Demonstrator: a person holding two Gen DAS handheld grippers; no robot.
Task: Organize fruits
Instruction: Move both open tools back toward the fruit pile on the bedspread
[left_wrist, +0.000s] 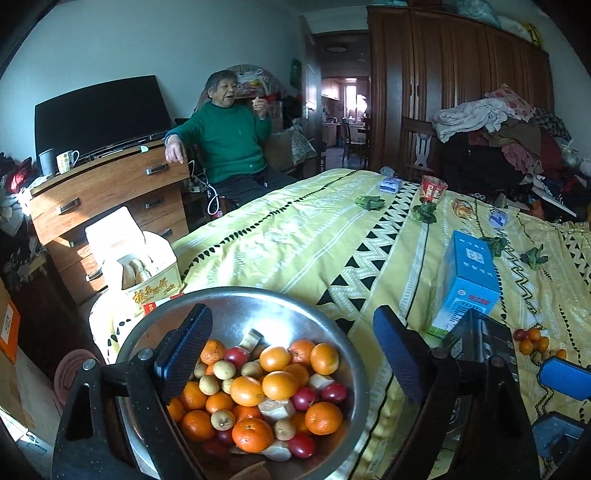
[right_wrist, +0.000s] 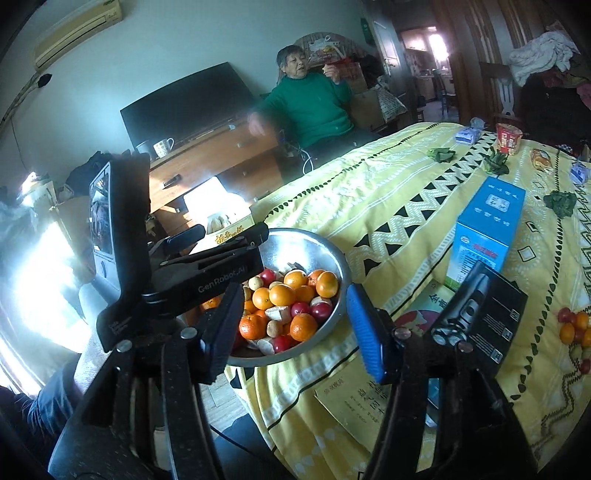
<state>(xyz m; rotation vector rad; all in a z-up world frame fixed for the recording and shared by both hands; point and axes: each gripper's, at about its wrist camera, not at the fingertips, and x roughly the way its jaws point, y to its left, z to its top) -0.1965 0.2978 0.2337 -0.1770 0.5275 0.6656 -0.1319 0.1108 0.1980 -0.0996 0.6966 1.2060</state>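
While both grippers are hanging over the near edge of the bed, the scene reads from the left as follows. A wooden dresser (left_wrist: 107, 195) is standing at far left, carrying a spotted mug (left_wrist: 66, 160) and a dark television (left_wrist: 99, 110). An open carton of baked goods (left_wrist: 144, 269) is sitting just in front of it. A person in a green sweater (left_wrist: 229, 140) is sitting behind, one arm resting on the dresser top.

The metal bowl (left_wrist: 295, 306) is resting at the near left corner of the yellow patterned bedspread (left_wrist: 295, 229). It is holding the mixed fruits (left_wrist: 266, 387): oranges, small red fruits, pale brown ones and cut white pieces. The left gripper (left_wrist: 291, 354) is hovering directly above this bowl with its jaws spread wide and nothing between them. Its left finger is overlapping the bowl's rim in view.

The right gripper (right_wrist: 291, 328) is standing just beside the left one, likewise spread apart and empty, with the bowl showing between its fingers. A black shaver box (right_wrist: 484, 314) is lying to the right of the bowl, and an upright blue carton (right_wrist: 484, 229) is standing beyond it. A second small cluster of fruit (right_wrist: 574, 332) is lying loose on the bedspread at far right, well apart from the bowl. Green leaves (right_wrist: 559, 203), a red cup (right_wrist: 509, 138) and small packets are scattered toward the far end.
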